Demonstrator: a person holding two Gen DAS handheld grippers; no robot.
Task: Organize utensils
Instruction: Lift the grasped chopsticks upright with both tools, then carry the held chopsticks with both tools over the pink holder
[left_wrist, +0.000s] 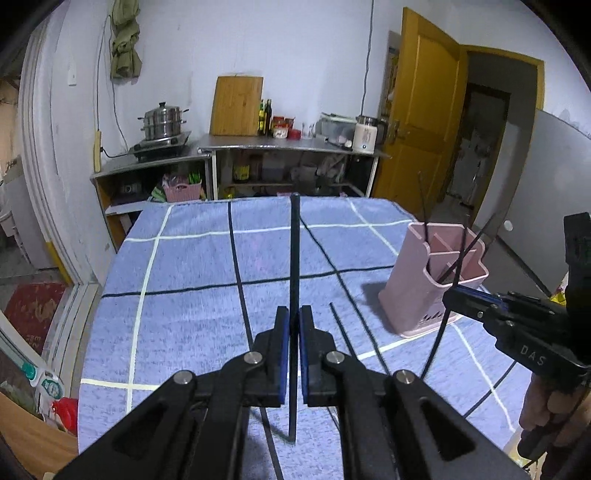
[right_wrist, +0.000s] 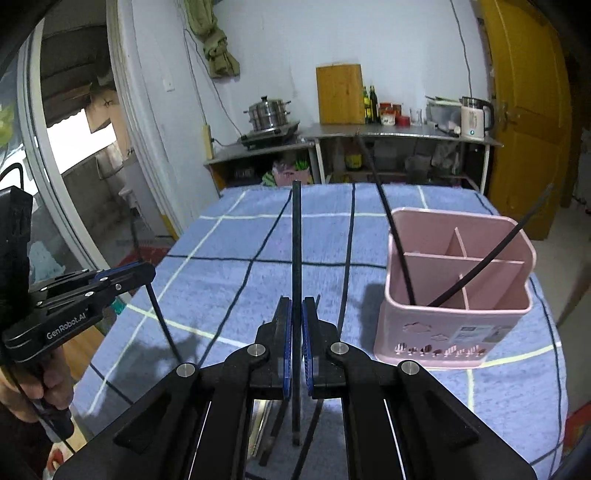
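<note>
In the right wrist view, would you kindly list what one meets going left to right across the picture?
Left hand-held gripper → chopstick clamped in the right hand-held gripper → pink holder.

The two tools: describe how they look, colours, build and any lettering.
Both tools are matte black, with flat linkage arms joined by silver round pins and blue pads on the finger insides. The left tool reads "GenRobot.AI" in white on its side; the right tool shows "DAS". Each has a black pistol-style handle.
</note>
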